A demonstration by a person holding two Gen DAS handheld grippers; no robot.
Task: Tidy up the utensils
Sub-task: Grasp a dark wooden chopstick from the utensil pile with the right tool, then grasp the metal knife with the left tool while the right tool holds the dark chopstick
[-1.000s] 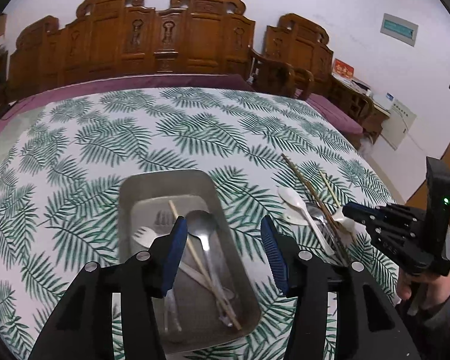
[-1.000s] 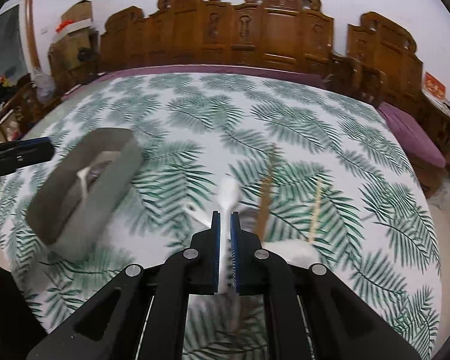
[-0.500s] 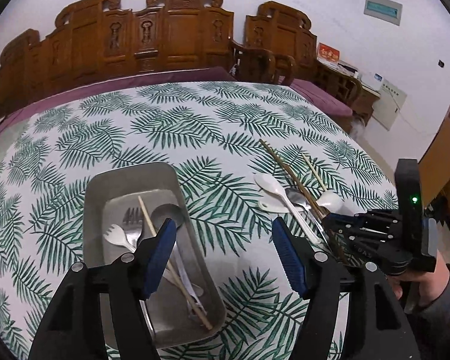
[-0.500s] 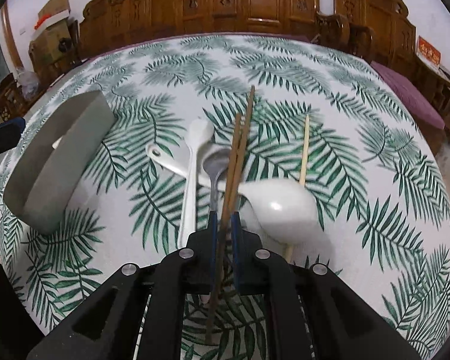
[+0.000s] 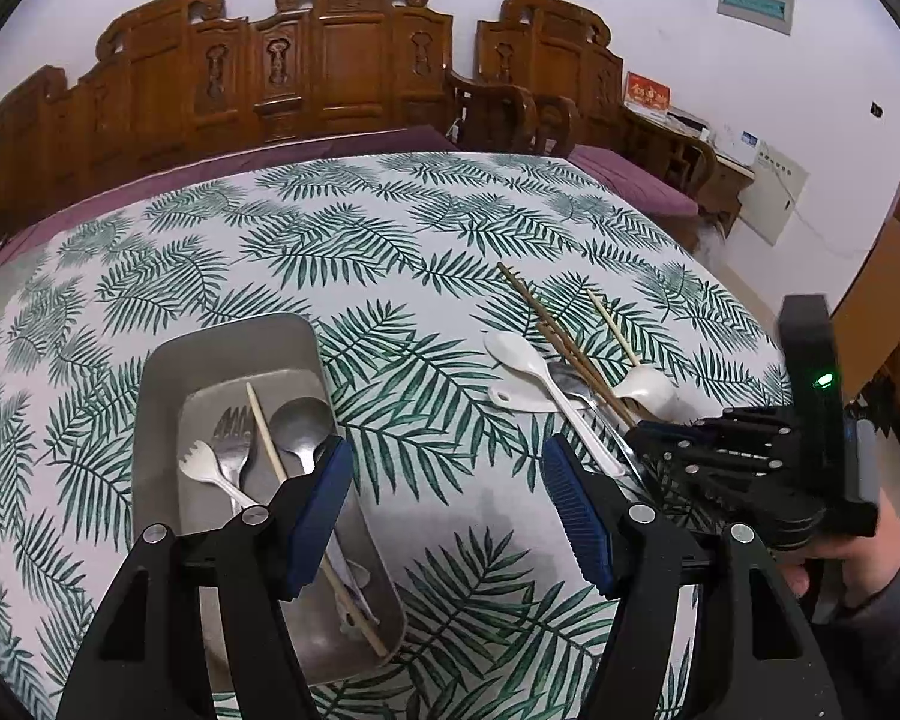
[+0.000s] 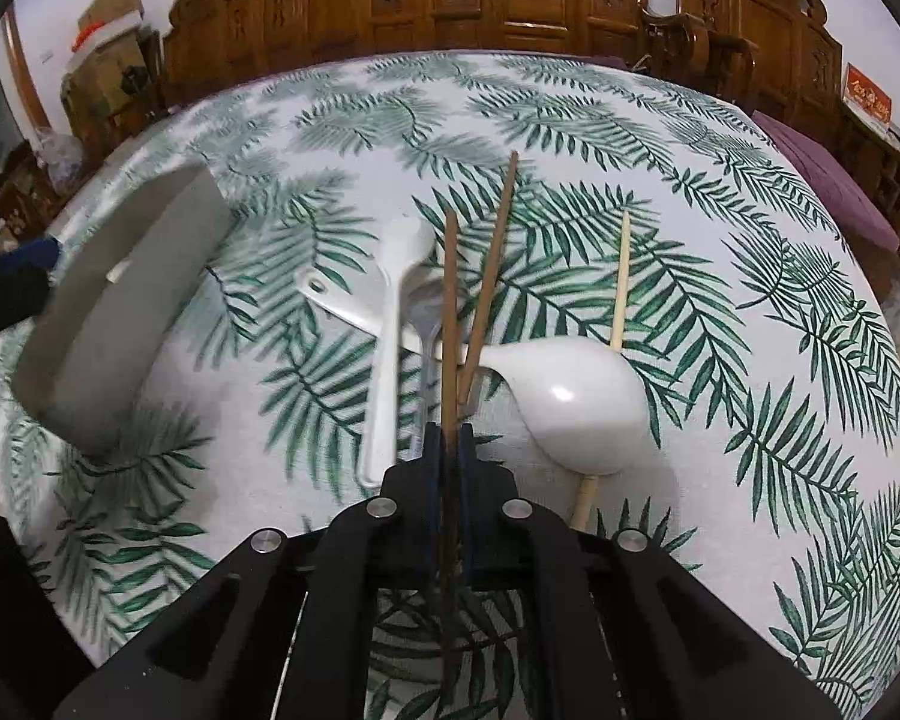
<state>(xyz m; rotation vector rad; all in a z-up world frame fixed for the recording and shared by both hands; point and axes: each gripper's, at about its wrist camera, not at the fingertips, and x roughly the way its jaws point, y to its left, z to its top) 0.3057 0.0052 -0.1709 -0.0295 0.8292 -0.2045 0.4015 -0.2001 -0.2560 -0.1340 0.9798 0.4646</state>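
A worktop (image 5: 390, 252) covered by a leaf-patterned cloth is seen from both wrist cameras. The right hand-held gripper (image 6: 448, 450) is seen pressed together on a dark brown chopstick (image 6: 449, 300), which runs straight out between its blue pads; a second dark chopstick (image 6: 491, 276) is crossed against the first just ahead of the pads, and whether it is also caught cannot be told. Beside these, on the cloth, a long white plastic spoon (image 6: 393, 312), a white ceramic soup spoon (image 6: 576, 402), a metal spoon (image 6: 427, 324) partly hidden beneath the sticks, and a pale chopstick (image 6: 620, 276) are laid close together. The left hand-held gripper (image 5: 450, 504) is held apart with nothing between its pads, above the cloth just right of a grey metal tray (image 5: 228, 348). Inside the tray a metal fork (image 5: 233, 444), a white plastic fork (image 5: 207, 468), a metal spoon (image 5: 299, 426) and a pale chopstick (image 5: 267, 438) are lying.
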